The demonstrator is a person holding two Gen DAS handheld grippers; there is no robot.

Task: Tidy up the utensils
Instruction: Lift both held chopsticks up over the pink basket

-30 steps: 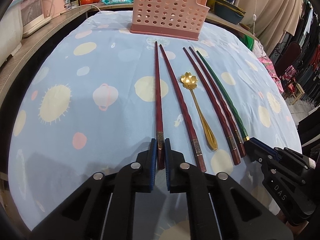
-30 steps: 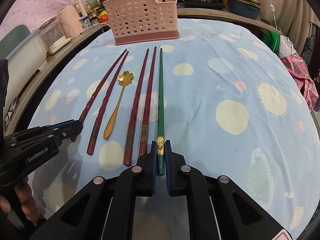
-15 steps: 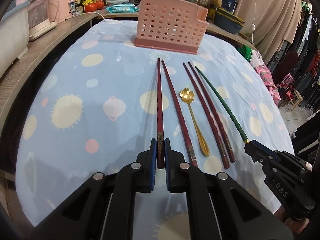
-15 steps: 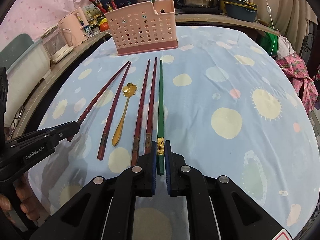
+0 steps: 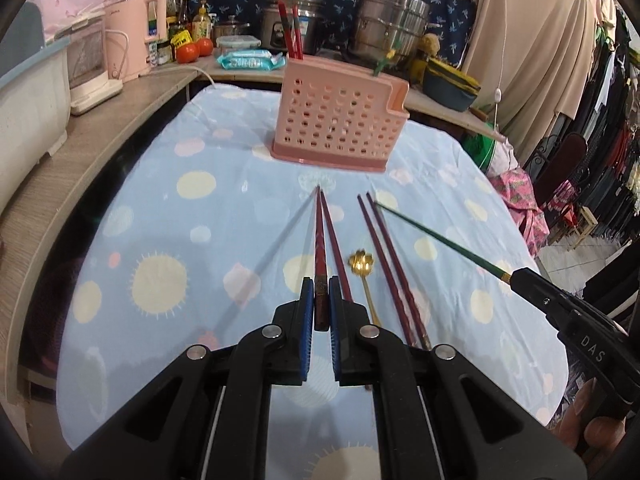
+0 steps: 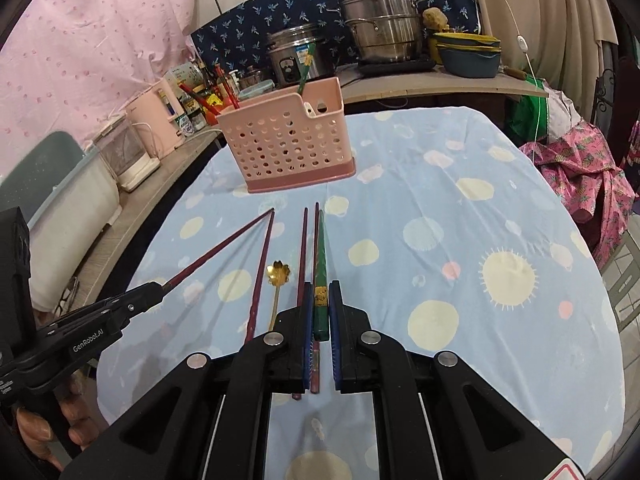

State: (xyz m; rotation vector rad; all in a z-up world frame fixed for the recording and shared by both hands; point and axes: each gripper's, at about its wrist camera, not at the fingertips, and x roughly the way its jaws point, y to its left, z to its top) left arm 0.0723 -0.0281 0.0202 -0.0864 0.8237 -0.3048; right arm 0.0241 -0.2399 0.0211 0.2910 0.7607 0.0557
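My left gripper (image 5: 319, 292) is shut on a dark red chopstick (image 5: 319, 236) and holds it lifted above the blue spotted tablecloth (image 5: 168, 216). My right gripper (image 6: 320, 296) is shut on a green chopstick (image 6: 320, 260), also lifted. Both point toward the pink perforated utensil holder (image 5: 340, 128), also in the right wrist view (image 6: 288, 148), which holds red chopsticks and a green utensil. On the cloth lie three more dark red chopsticks (image 5: 384, 256) and a gold flower spoon (image 5: 361, 264). The right gripper shows in the left view (image 5: 532, 284); the left gripper shows in the right view (image 6: 140, 300).
A wooden counter (image 5: 100, 132) runs along the left and back with a pink kettle (image 5: 136, 40), tomatoes (image 5: 194, 50), steel pots (image 5: 388, 24) and bowls (image 5: 448, 80). Clothes (image 5: 600, 152) hang at the right. The table edge drops off at the right.
Both grippers have risen and tilted up, lifting their chopsticks off the cloth. The utensil holder now appears farther ahead and the counter behind it has come into view.
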